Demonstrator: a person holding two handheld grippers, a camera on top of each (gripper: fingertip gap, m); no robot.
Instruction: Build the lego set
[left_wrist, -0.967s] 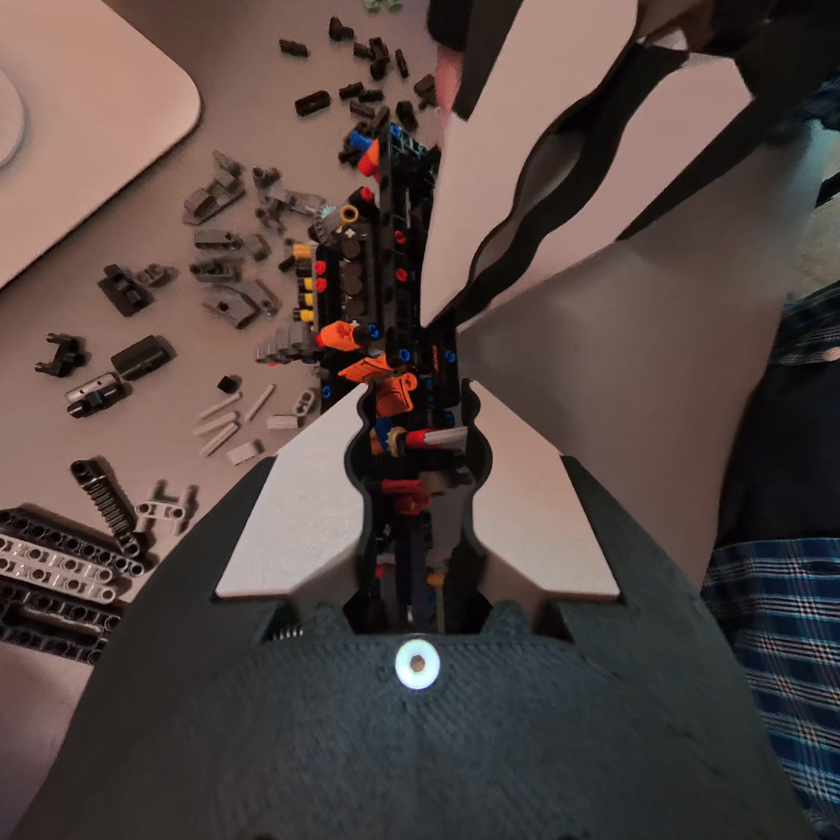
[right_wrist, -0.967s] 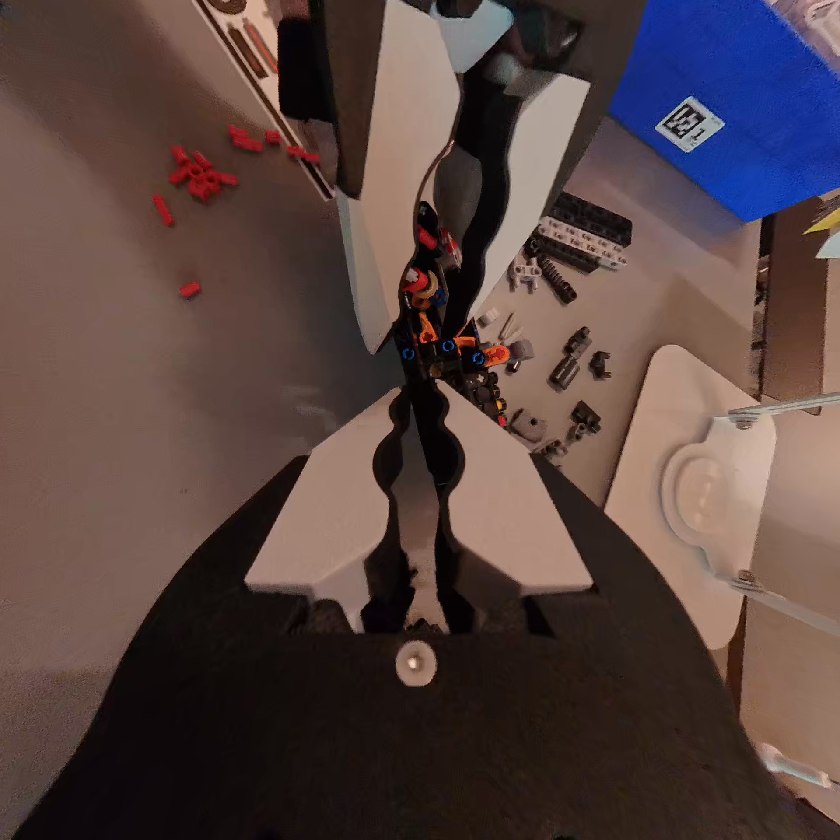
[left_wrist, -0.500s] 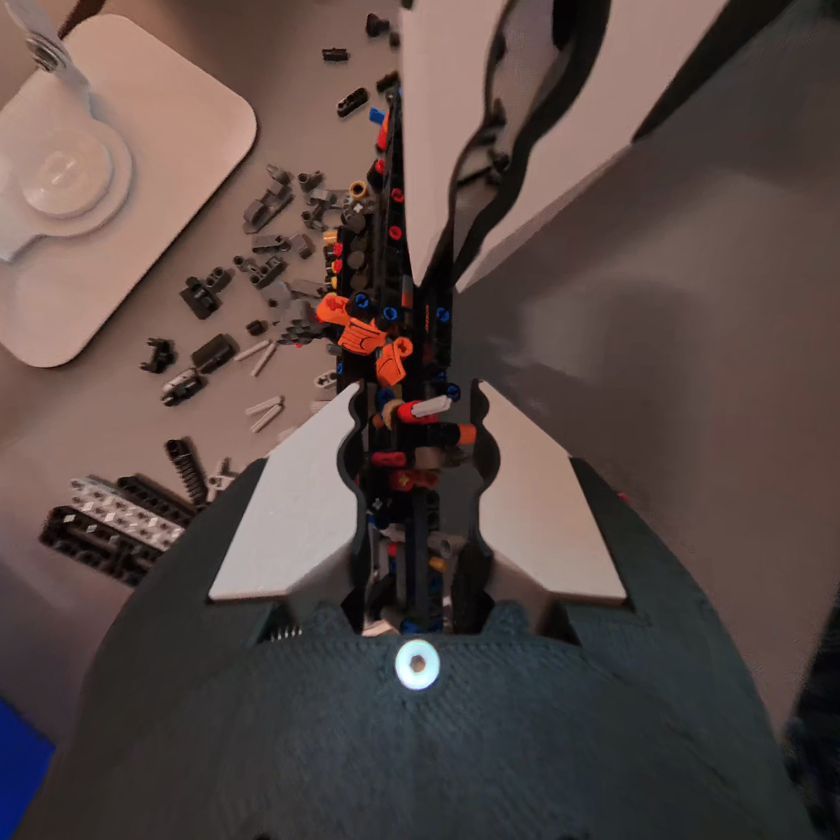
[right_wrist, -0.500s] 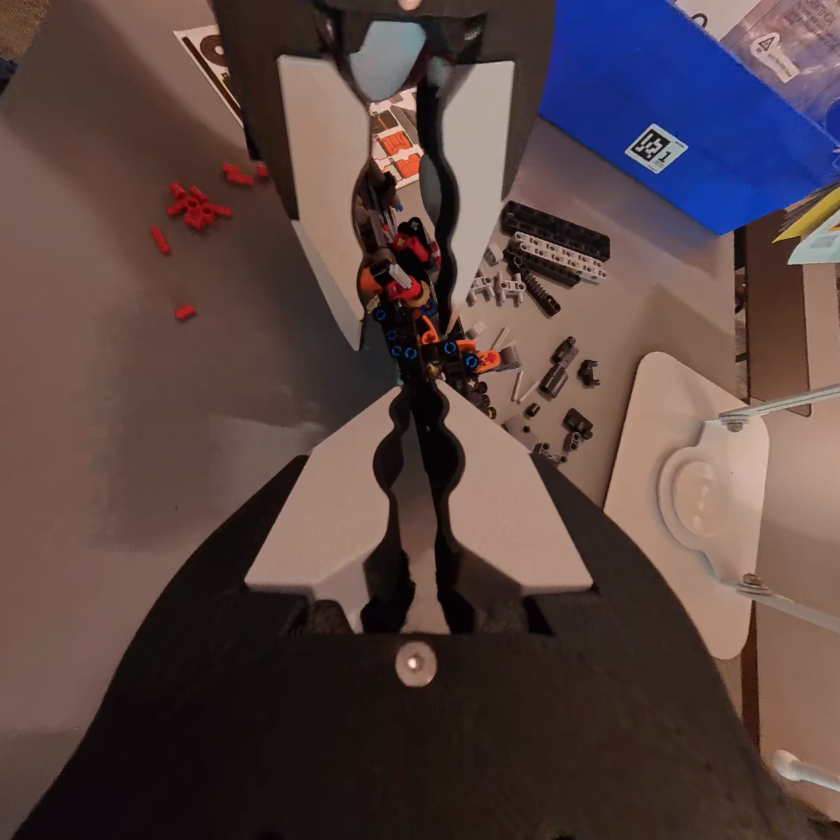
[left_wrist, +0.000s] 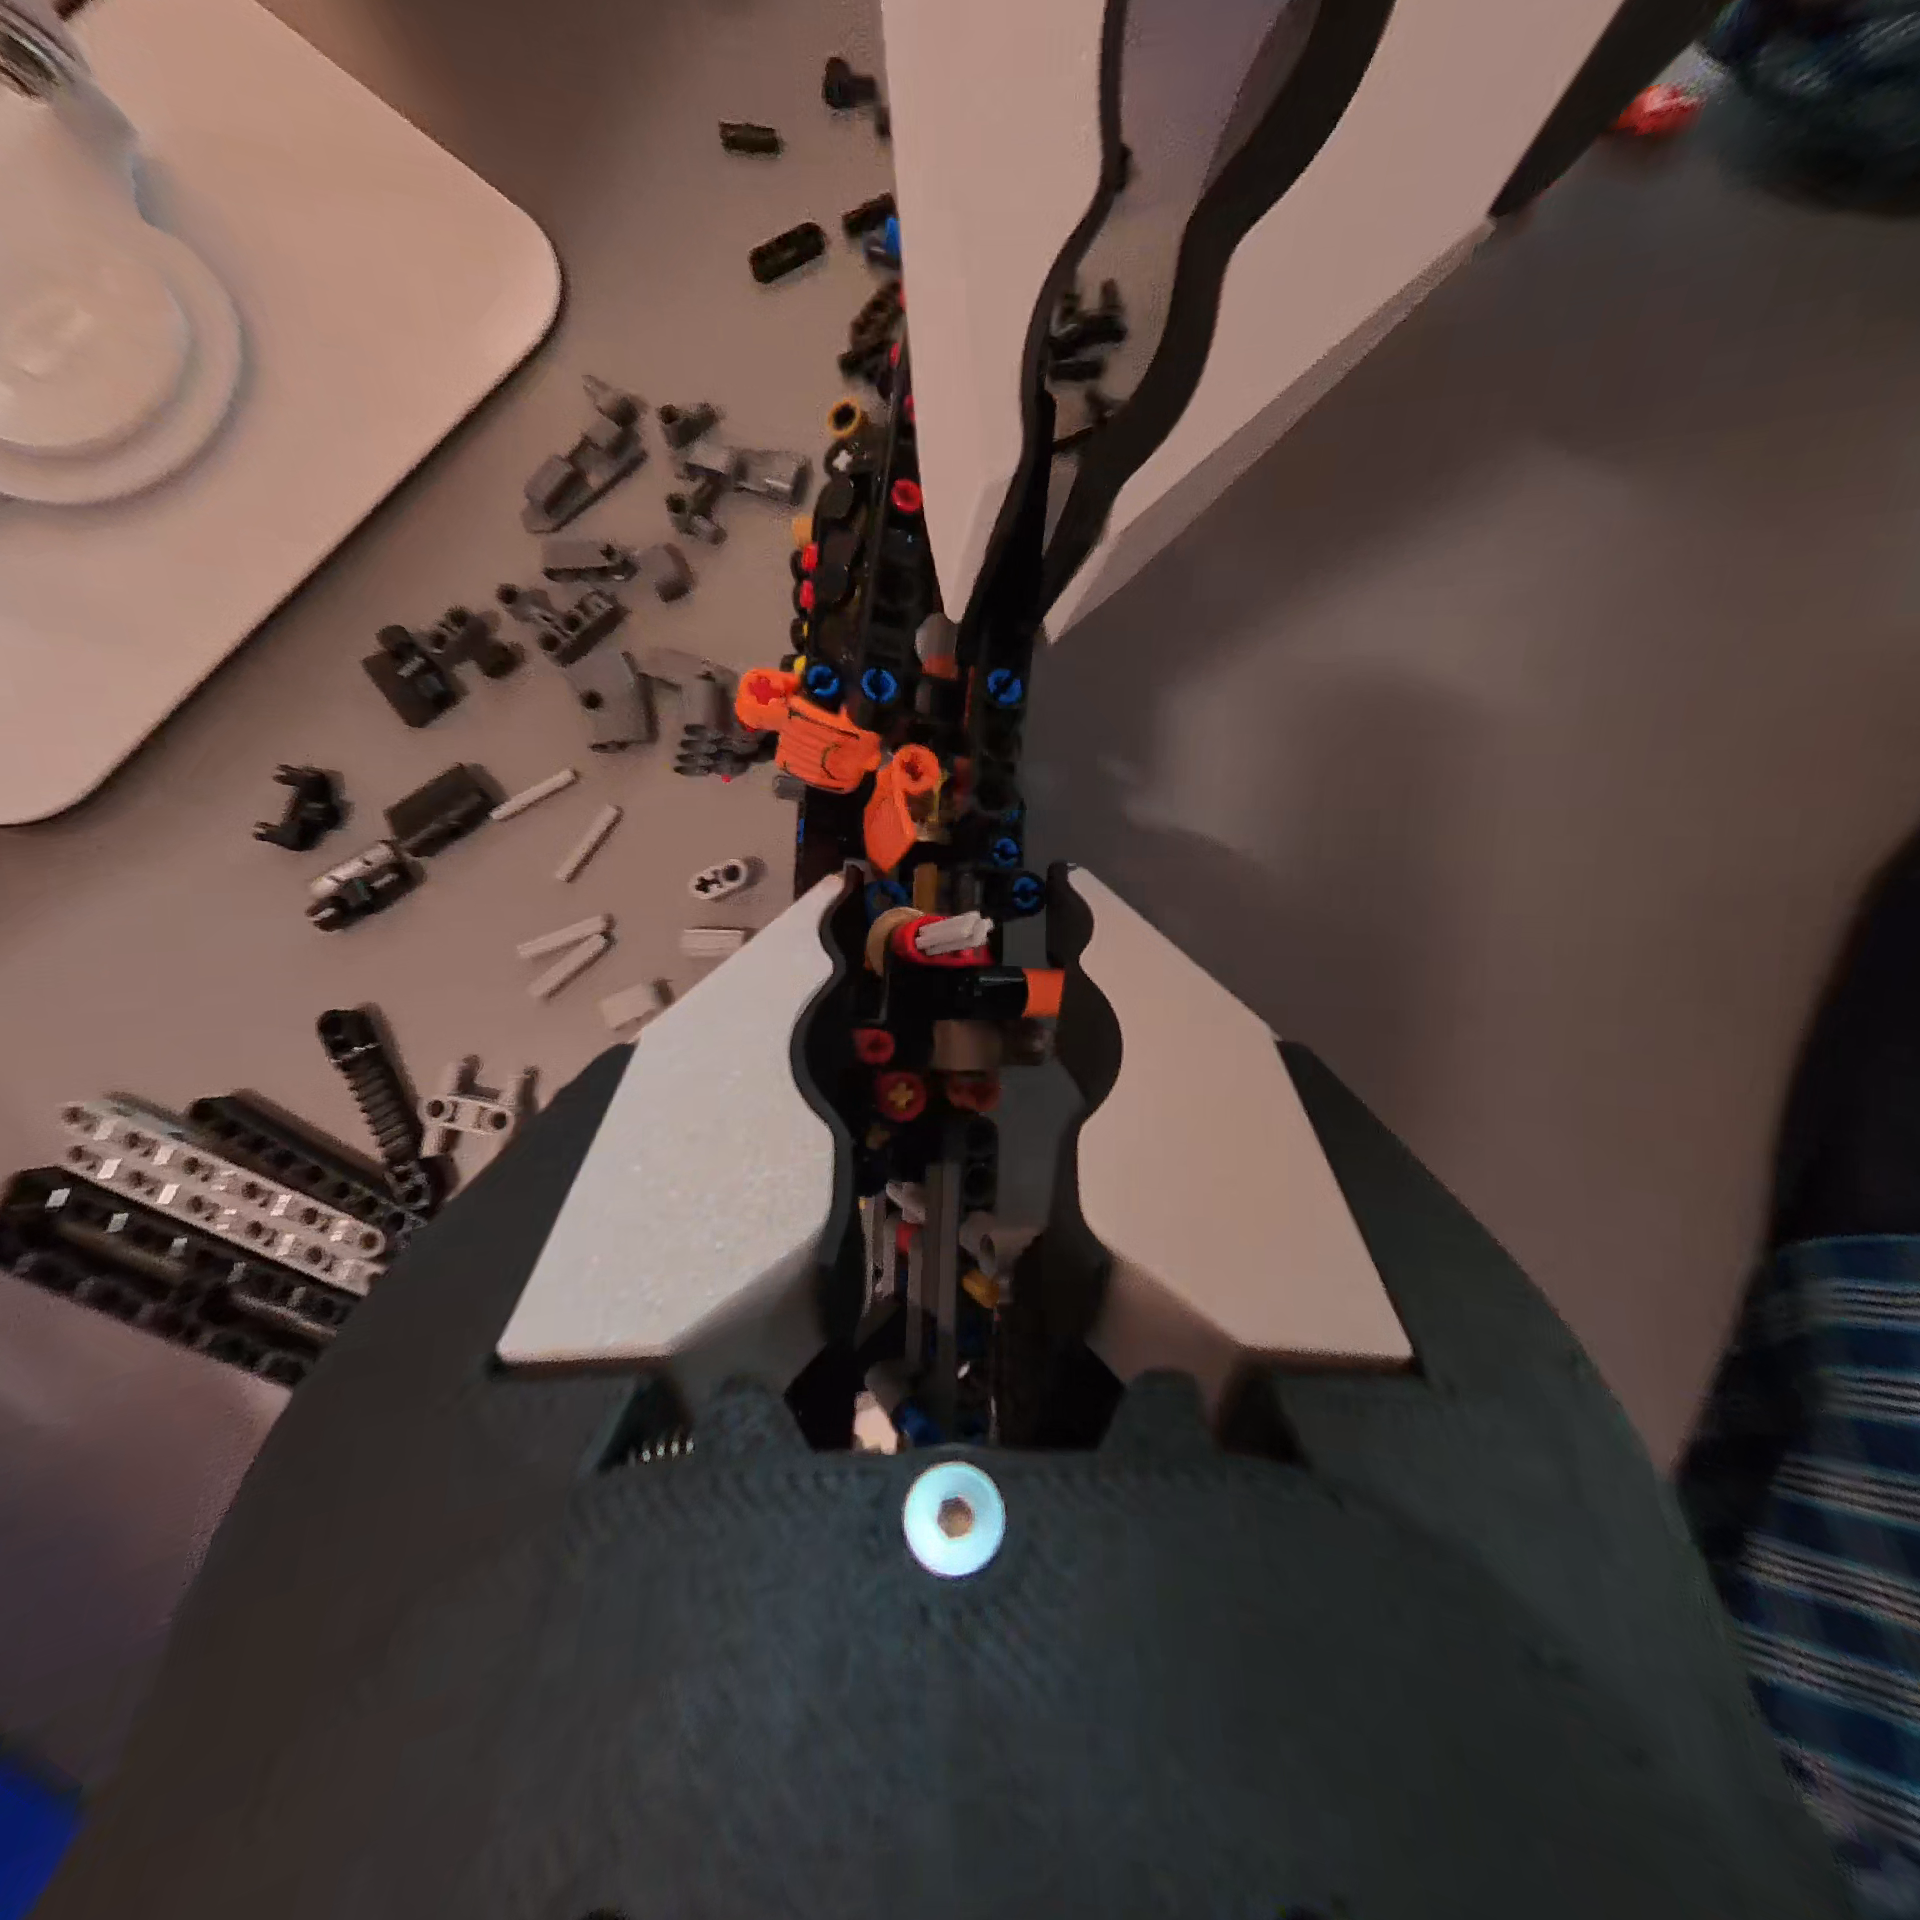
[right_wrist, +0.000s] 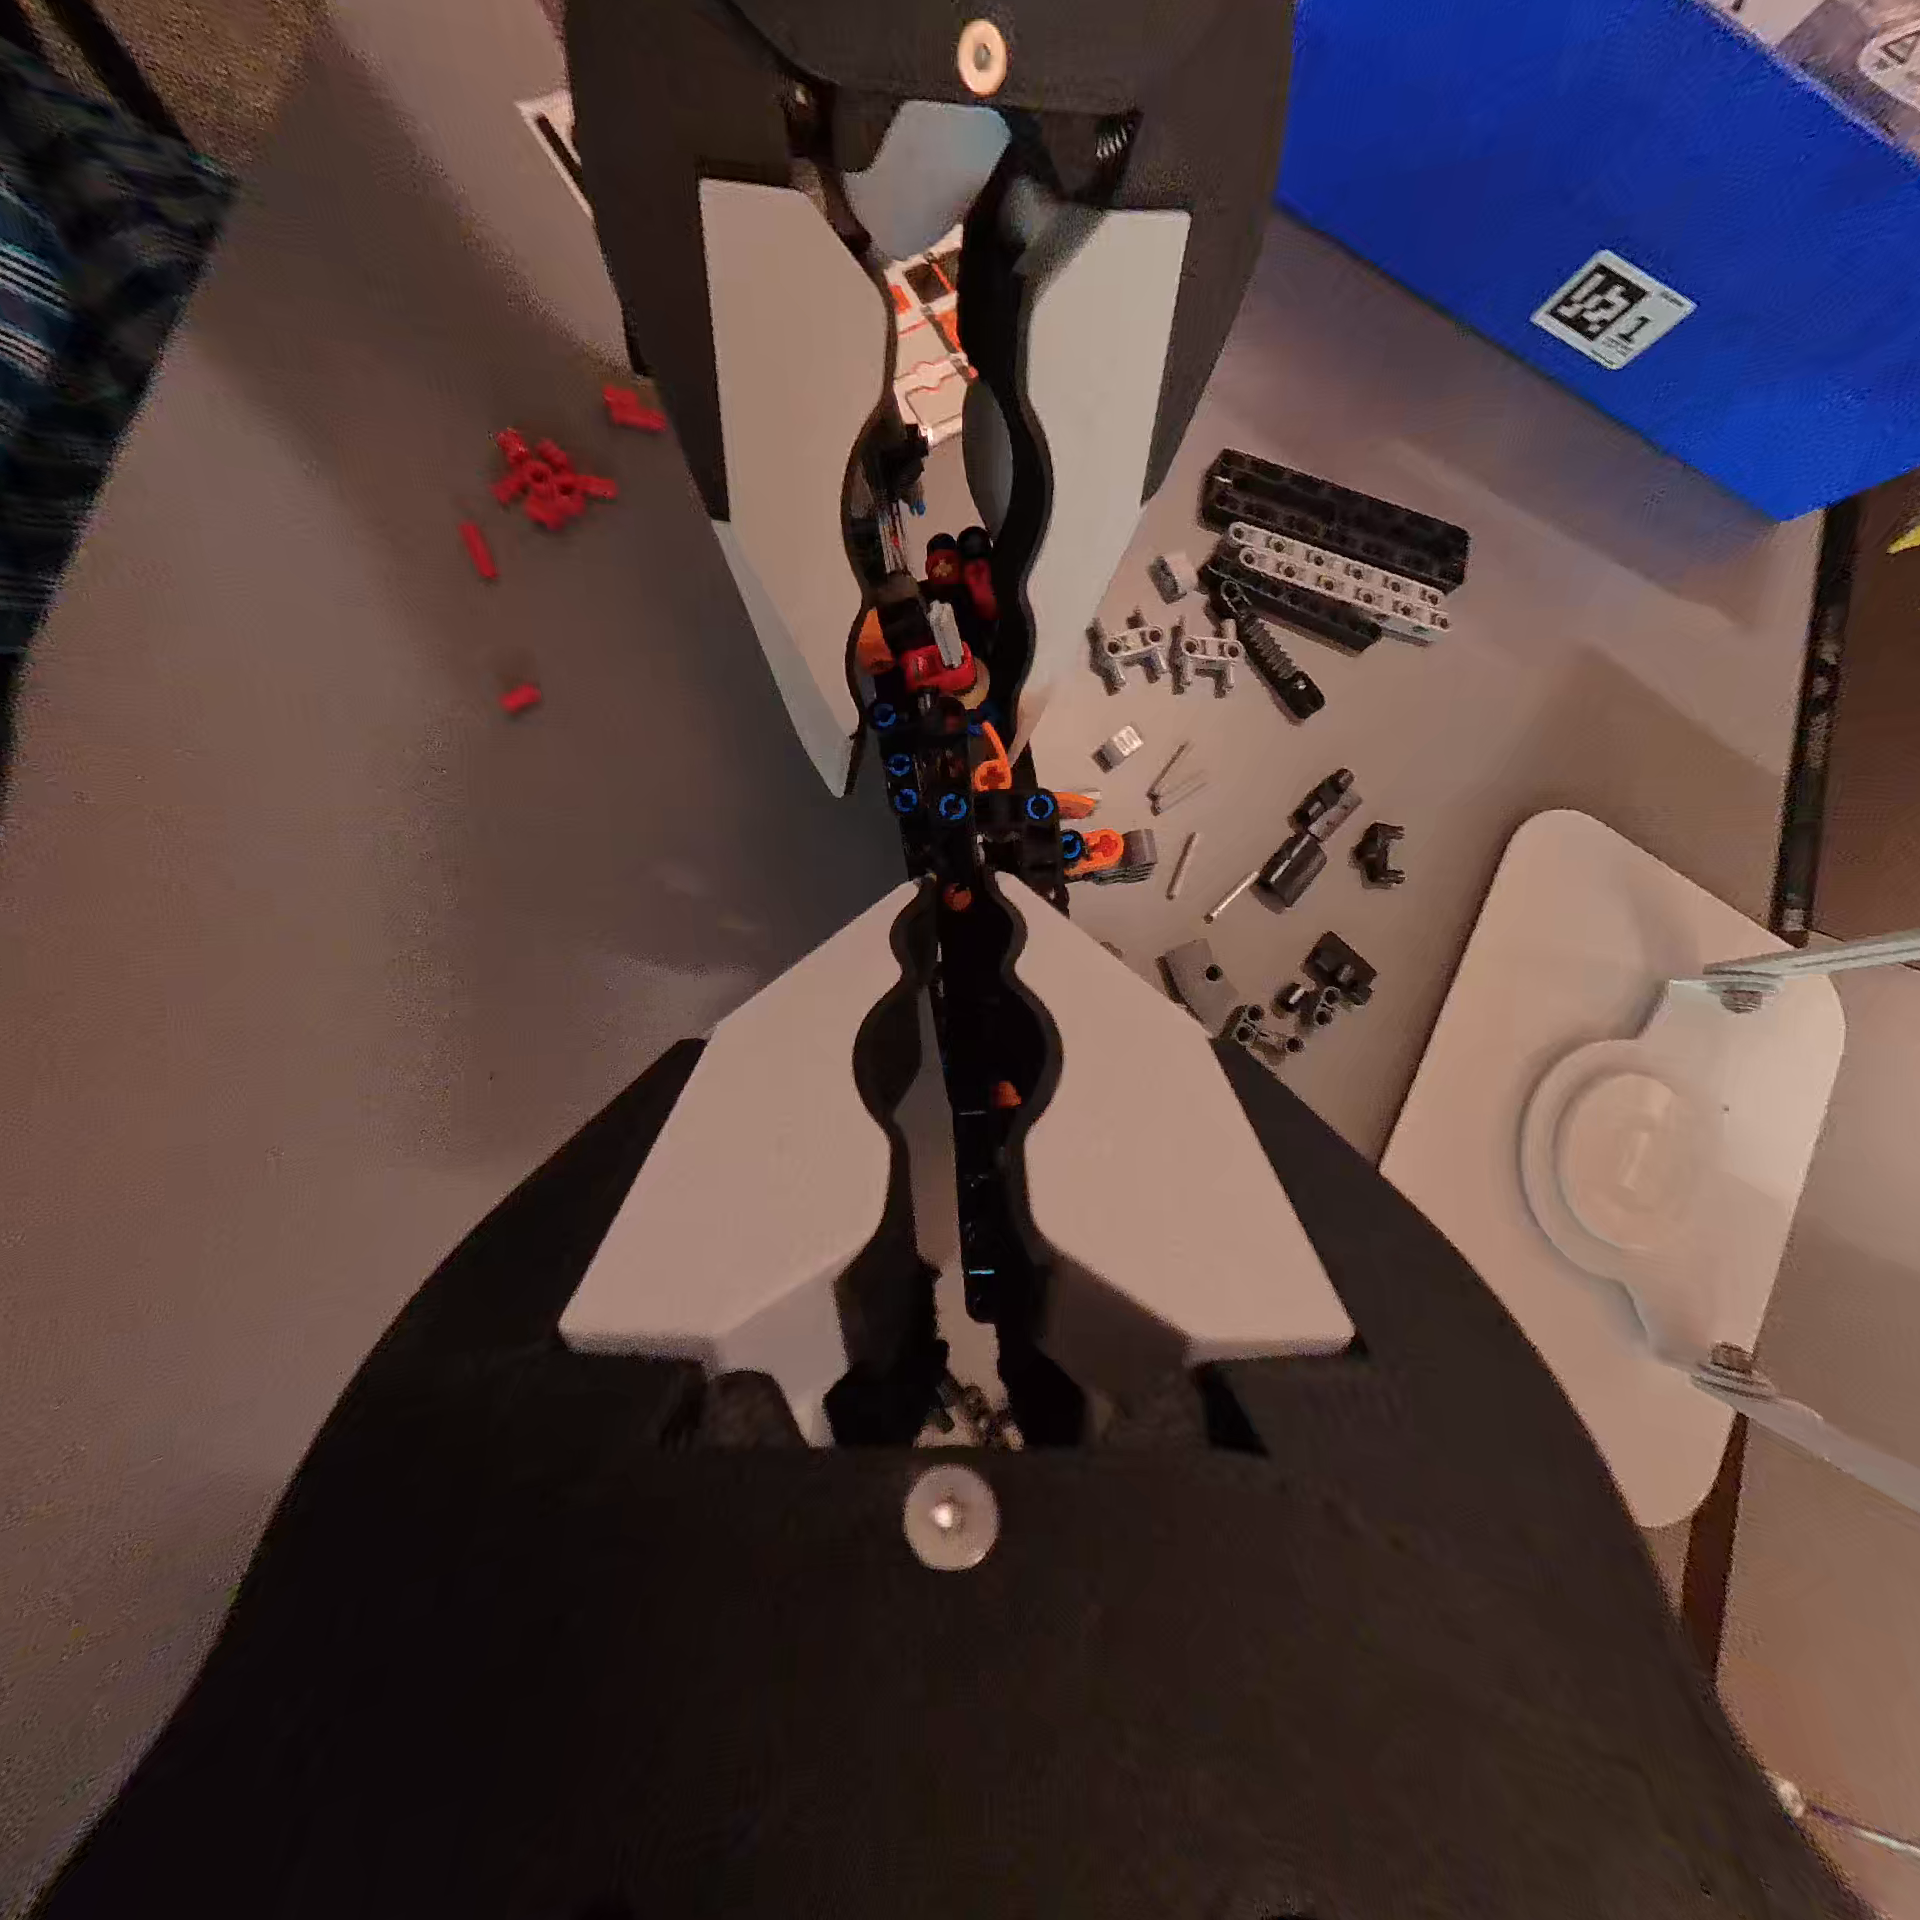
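A long black lego assembly (left_wrist: 821, 743) with orange, red and blue pins is held off the grey table between both grippers. My left gripper (left_wrist: 956, 883) is shut on its near end, which fills the gap between the fingers. My right gripper (left_wrist: 1008, 618) comes in from the top of the left wrist view, shut on the far end. In the right wrist view my right gripper (right_wrist: 961, 888) clamps a thin black beam of the assembly (right_wrist: 935, 665). The left gripper (right_wrist: 932, 758) faces it from above, shut on the other end.
Loose grey and black pieces (left_wrist: 592, 665) and a stack of long beams (left_wrist: 208, 1226) lie on the table. Red pins (right_wrist: 545, 483) lie apart. A white stand base (right_wrist: 1610, 1143), a blue box (right_wrist: 1610, 208) and a booklet (right_wrist: 930, 343) stand around. A person's plaid clothing (left_wrist: 1829, 1455) is at the right.
Both grippers have turned together with the assembly still held. The left gripper now faces the right one straight on, and the table parts have swung across both views.
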